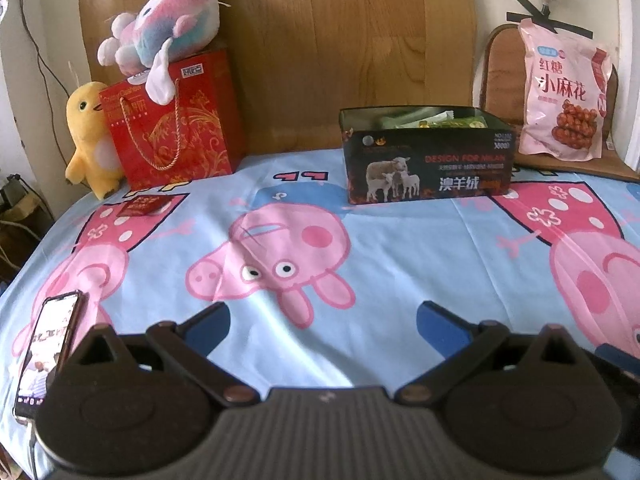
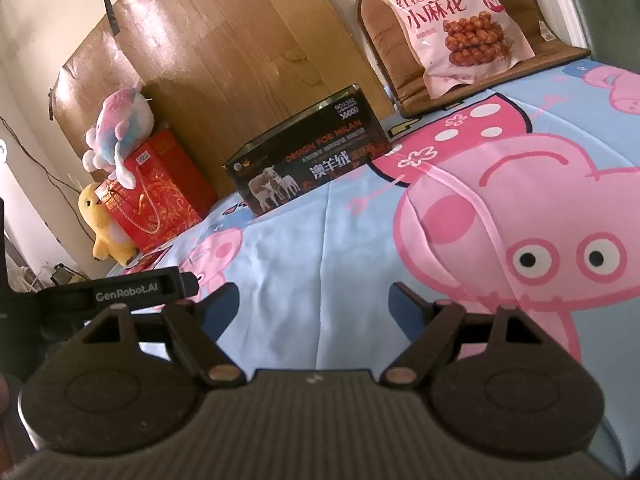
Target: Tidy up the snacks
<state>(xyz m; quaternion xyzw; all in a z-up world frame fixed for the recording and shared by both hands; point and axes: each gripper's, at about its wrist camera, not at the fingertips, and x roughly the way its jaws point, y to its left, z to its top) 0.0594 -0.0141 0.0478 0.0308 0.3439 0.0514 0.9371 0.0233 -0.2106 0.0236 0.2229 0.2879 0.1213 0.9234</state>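
Note:
A black open box (image 1: 428, 156) with a sheep picture stands at the back of the bed and holds green snack packets (image 1: 436, 118). It also shows in the right wrist view (image 2: 304, 160). A pink snack bag (image 1: 564, 92) leans on a brown chair cushion at the back right, also in the right wrist view (image 2: 452, 20). My left gripper (image 1: 324, 324) is open and empty, low over the cartoon-pig sheet, well short of the box. My right gripper (image 2: 314, 308) is open and empty over the sheet.
A red gift bag (image 1: 176, 124) with a pink-blue plush (image 1: 164, 24) on top and a yellow plush (image 1: 90, 136) stand at the back left. A small red packet (image 1: 142, 205) lies before the bag. A phone (image 1: 48, 352) lies at the left. A wooden board (image 1: 340, 40) lines the back.

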